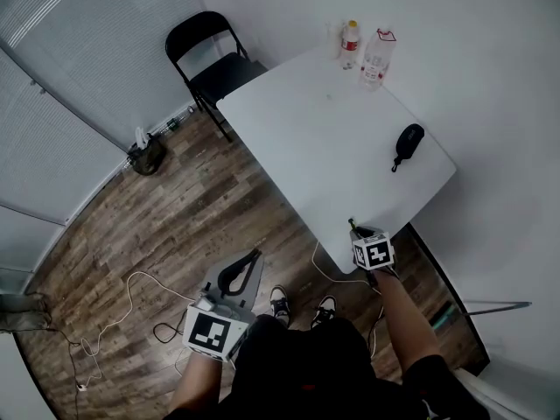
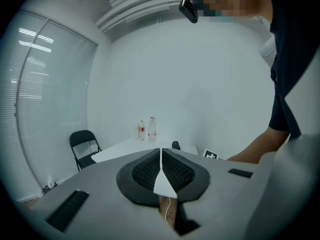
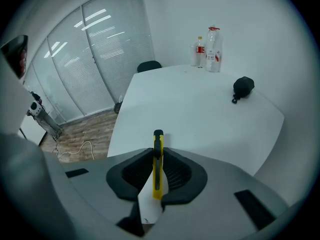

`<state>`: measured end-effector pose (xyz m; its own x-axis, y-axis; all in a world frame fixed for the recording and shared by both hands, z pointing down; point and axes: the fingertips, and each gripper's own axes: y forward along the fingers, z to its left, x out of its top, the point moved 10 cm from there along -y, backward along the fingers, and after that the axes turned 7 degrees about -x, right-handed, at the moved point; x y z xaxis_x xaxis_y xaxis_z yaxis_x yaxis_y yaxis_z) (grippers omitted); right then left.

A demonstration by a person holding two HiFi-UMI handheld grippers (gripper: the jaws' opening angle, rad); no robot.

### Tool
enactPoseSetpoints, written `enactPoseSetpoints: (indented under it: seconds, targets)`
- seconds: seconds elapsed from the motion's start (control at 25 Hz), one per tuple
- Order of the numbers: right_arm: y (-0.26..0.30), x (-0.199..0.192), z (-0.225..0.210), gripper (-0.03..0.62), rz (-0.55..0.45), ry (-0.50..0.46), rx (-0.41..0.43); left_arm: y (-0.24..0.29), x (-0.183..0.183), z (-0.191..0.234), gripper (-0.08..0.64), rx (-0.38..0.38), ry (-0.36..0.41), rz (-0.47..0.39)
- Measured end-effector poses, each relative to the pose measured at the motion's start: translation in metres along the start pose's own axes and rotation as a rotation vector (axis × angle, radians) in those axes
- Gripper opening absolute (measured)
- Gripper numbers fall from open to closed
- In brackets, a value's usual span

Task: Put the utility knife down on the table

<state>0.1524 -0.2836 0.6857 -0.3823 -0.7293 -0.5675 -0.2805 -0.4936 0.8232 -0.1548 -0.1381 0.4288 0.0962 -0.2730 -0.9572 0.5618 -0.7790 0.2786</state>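
Overhead, in the head view, the right tool [image 1: 353, 227] sits at the table's [image 1: 332, 138] near edge, with the left tool [image 1: 251, 262] lower beside it; the left gripper view shows jaws pressed together; the right gripper view shows jaws clamping the yellow utility knife [image 3: 158, 146], table just ahead.

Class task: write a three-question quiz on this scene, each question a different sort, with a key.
1. True or false: the left gripper holds the knife.
2. What stands at the table's far corner? A bottles, B laptop, C plant.
3. Fill in: the right gripper is shut on the ____.
Key: 1 false; 2 A; 3 knife.
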Motion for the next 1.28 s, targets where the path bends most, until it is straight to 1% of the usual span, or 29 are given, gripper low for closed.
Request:
enactPoseSetpoints:
  seconds: [0.16,0.36,0.48,0.6,0.72,0.84,0.92,1.04,1.16,1.28]
  targets:
    - [0.002,-0.005,0.004,0.071,0.031,0.0,-0.016,-0.003,-0.003,0.002,0.031,0.006,-0.008,0.007]
    - [0.002,-0.003,0.005,0.071,0.042,-0.011,-0.026,-0.003,-0.002,0.003,0.031,0.001,-0.005,0.01]
    - [-0.001,-0.002,0.004,0.072,0.024,-0.011,-0.025,-0.001,-0.001,0.002,0.031,-0.009,-0.006,0.007]
    - [-0.013,0.003,0.003,0.098,-0.019,-0.02,-0.045,0.0,0.0,0.0,0.031,-0.029,-0.004,-0.002]
    - [-0.046,0.017,0.004,0.1,-0.128,0.01,-0.079,0.003,0.005,-0.003,0.031,-0.053,0.008,-0.011]
    - [-0.098,0.034,0.009,0.097,-0.292,0.058,-0.107,0.004,0.016,-0.006,0.031,-0.091,0.035,-0.007]
    - [-0.135,0.045,0.012,0.06,-0.408,0.077,-0.144,0.007,0.019,-0.009,0.031,-0.098,0.036,-0.037]
    - [-0.186,0.057,0.016,0.039,-0.547,0.102,-0.175,0.012,0.024,-0.014,0.031,-0.119,0.042,-0.07]
    - [-0.231,0.063,0.024,0.029,-0.633,0.105,-0.182,0.016,0.033,-0.02,0.031,-0.139,0.046,-0.083]
    - [-0.268,0.063,0.032,0.023,-0.698,0.1,-0.193,0.017,0.042,-0.029,0.031,-0.164,0.06,-0.119]
